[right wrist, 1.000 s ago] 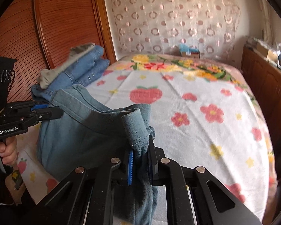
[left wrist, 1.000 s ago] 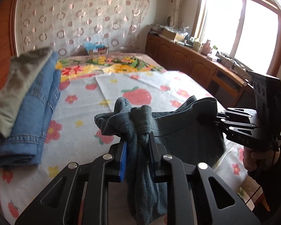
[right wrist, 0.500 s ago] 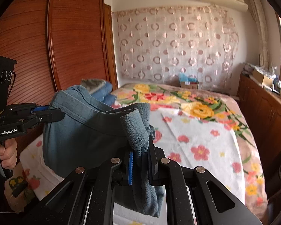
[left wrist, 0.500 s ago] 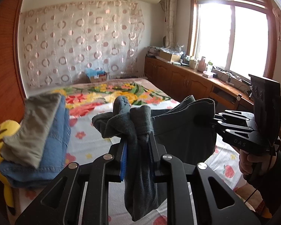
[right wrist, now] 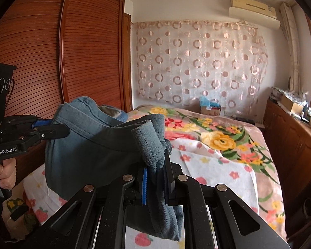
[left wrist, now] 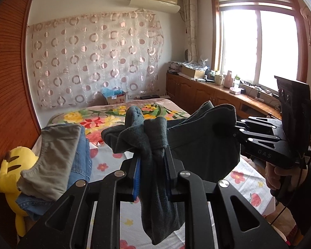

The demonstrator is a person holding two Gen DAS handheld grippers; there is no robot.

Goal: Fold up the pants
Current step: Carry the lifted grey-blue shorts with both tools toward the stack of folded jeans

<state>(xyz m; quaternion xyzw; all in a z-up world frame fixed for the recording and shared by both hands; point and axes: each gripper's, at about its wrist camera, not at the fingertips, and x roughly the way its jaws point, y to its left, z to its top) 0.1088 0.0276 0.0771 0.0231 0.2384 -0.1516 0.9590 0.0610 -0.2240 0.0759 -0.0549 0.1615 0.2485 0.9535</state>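
The left gripper (left wrist: 152, 161) is clamping one bunched end of the blue-grey pants (left wrist: 201, 145), and the right gripper (right wrist: 156, 173) is pinching the other end. The pants are hanging stretched between them above the floral bed (right wrist: 224, 145). A folded clothes stack (left wrist: 58, 161) is sitting at nine o'clock.

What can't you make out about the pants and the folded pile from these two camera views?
- Pants, left wrist view: legs drop behind the left gripper, length unseen.
- Right wrist view: right gripper hides the hanging cloth.
- Folded pile: pants mostly hide it in the right view.
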